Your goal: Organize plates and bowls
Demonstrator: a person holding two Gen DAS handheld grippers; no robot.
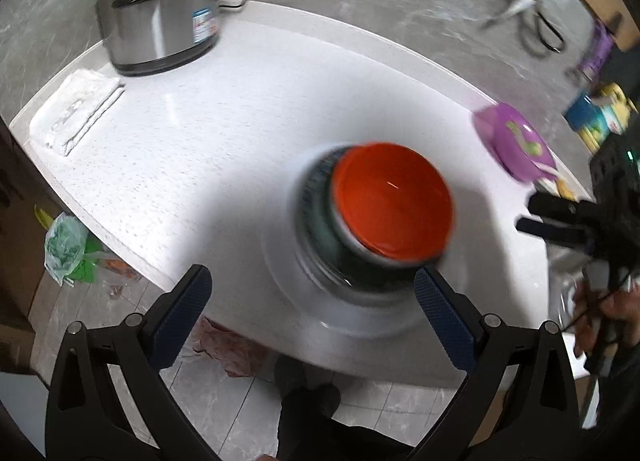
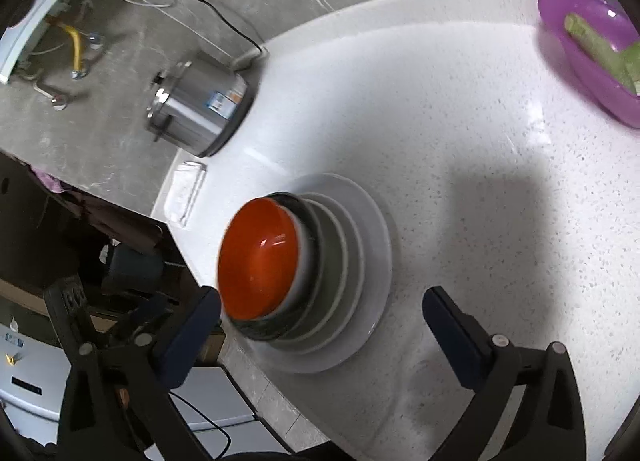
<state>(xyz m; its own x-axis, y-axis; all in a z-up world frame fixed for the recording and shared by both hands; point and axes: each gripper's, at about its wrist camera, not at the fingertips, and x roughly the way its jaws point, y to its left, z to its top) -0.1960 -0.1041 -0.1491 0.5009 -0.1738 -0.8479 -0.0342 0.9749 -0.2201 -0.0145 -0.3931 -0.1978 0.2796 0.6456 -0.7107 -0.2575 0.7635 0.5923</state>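
Left wrist view. The left gripper (image 1: 312, 285) occupies the bottom of the frame with its blue-padded fingers (image 1: 440, 313) spread wide and holding nothing. Just above them, at centre right, an orange bowl (image 1: 394, 201) sits nested in a dark bowl (image 1: 326, 241), which rests on a stack of white plates (image 1: 360, 313); the stack stands on the white speckled worktop (image 1: 192, 149) near its lower edge. The right finger's tip lies just beside the dark bowl; whether it touches cannot be told because of blur. A steel cooker (image 1: 160, 9) stands at upper left, with a folded white cloth (image 1: 78, 109) below it at the left edge. A purple dish (image 1: 512, 141) lies at right, and the right gripper (image 1: 560, 221) enters from the right edge.

Right wrist view. The right gripper (image 2: 320, 321) fills the bottom of the frame, fingers (image 2: 456, 337) wide apart and empty. The orange bowl (image 2: 258, 261) tops the dark bowl (image 2: 256, 331) and the stepped white plates (image 2: 352, 261) at lower centre, near the worktop (image 2: 480, 181) edge. The left finger lies just beside the orange bowl's rim. The steel cooker (image 2: 200, 113) stands at upper left, the white cloth (image 2: 186, 193) below it, and the purple dish (image 2: 592, 57), holding green pieces, at upper right.
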